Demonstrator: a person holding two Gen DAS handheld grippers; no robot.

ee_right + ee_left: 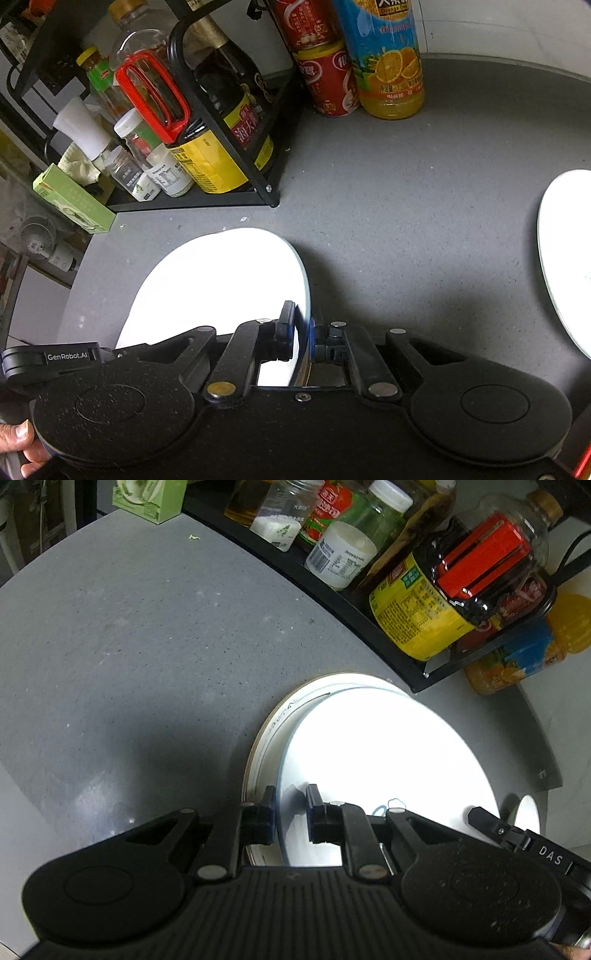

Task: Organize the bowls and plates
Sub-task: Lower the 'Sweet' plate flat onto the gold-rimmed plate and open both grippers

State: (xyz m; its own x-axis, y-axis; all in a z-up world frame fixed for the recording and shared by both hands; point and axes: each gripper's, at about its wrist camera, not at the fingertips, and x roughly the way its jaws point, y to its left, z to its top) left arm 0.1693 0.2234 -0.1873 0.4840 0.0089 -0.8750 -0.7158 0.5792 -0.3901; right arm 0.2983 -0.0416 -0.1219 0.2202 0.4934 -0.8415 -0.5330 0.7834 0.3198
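Observation:
A plain white plate (369, 757) with a pale blue edge lies over a brown-rimmed patterned plate (269, 731) on the grey counter. My left gripper (291, 812) straddles the white plate's near rim, one finger under the edge and one over the top. A gap shows between its fingers, so it is open. From the opposite side, my right gripper (303, 334) is shut on the rim of the same white plate (221, 288). Another white plate (565, 258) rests on the counter at the far right of the right wrist view.
A black rack (236, 199) of sauce bottles and jars stands just behind the plates, also seen in the left wrist view as the rack (369, 609). An orange juice bottle (391, 66) and red cans (328, 81) stand by the wall. A green box (74, 203) sits near the counter's left edge.

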